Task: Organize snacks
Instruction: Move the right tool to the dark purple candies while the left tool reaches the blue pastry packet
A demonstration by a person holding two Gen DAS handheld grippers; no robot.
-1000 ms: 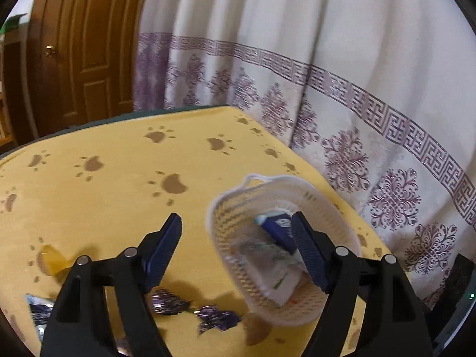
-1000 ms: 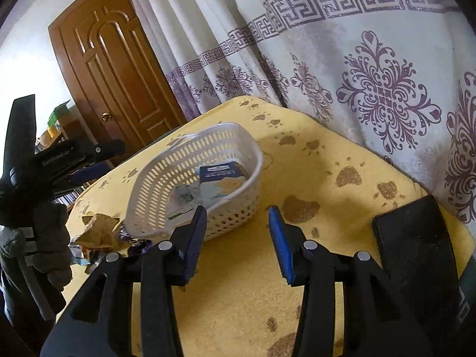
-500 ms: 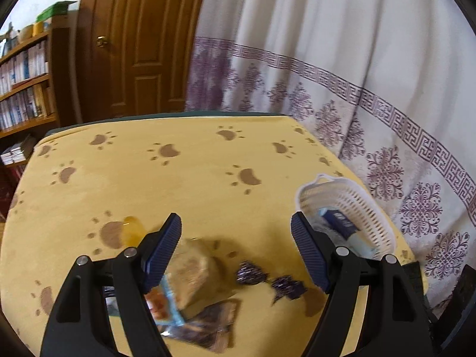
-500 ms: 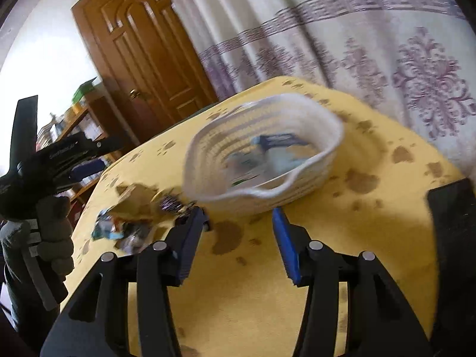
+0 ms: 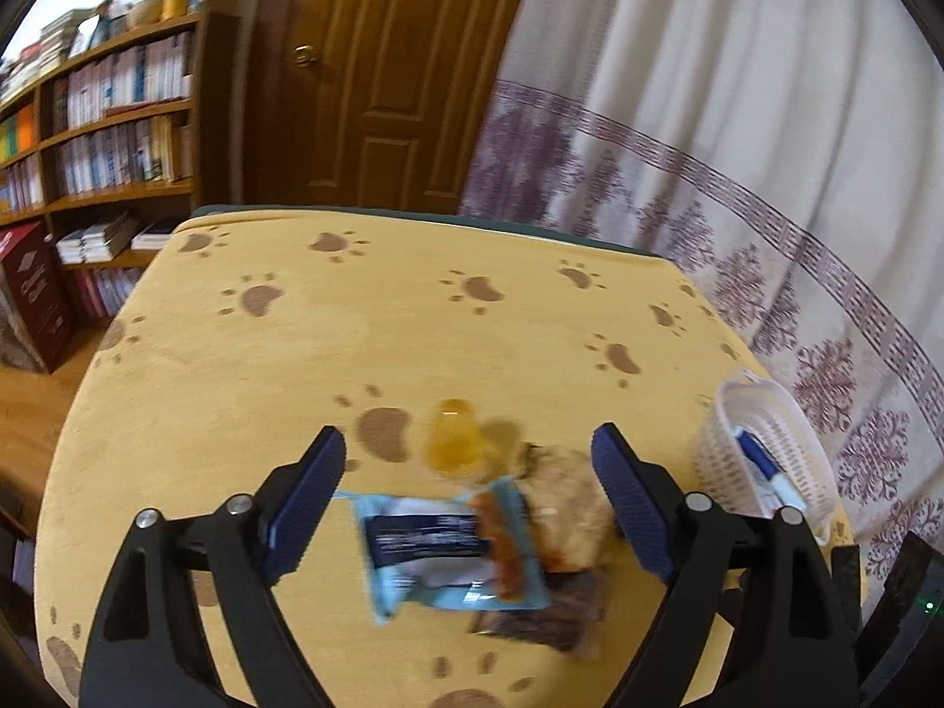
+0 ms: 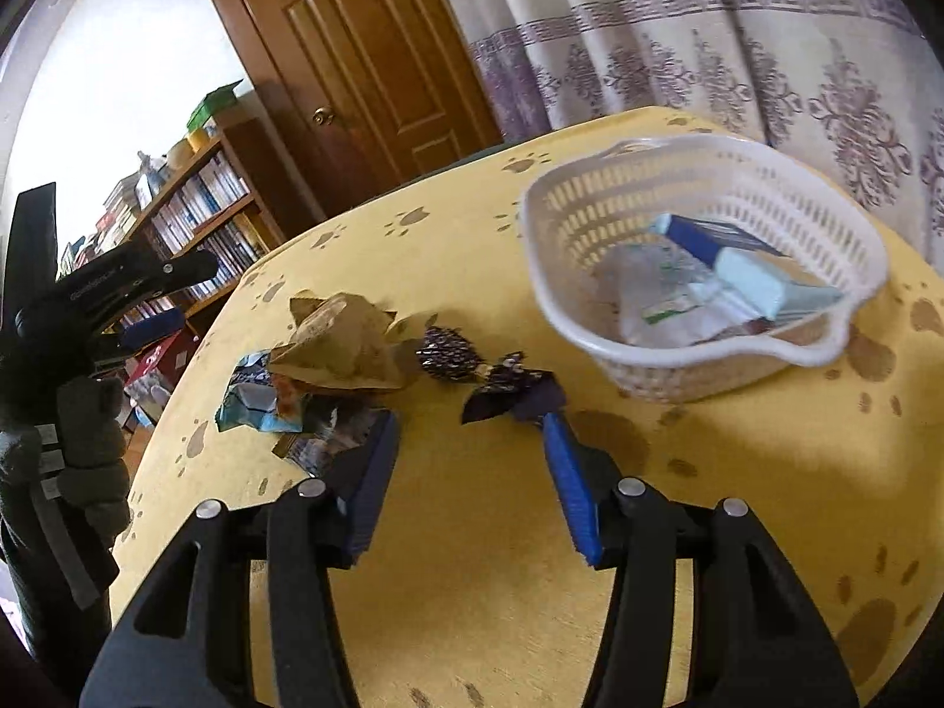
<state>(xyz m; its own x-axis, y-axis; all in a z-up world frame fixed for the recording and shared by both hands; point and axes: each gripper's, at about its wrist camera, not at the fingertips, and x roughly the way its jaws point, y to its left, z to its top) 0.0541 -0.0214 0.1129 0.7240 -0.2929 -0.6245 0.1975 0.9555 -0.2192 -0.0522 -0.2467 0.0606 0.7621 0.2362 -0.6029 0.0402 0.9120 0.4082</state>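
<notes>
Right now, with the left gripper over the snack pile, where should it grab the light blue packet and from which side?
The light blue packet lies flat on the yellow table, so come from above. It leans on the tan wrapper to the right, so pinch the free left edge, probably at the crimped seam. The left gripper is open, its jaws having just widened, with nothing gripped.

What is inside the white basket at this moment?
The white basket holds a blue and white packet resting on pale, crumpled wrappers. Anything beneath those wrappers is covered, and the near wall hides the basket's floor.
</notes>
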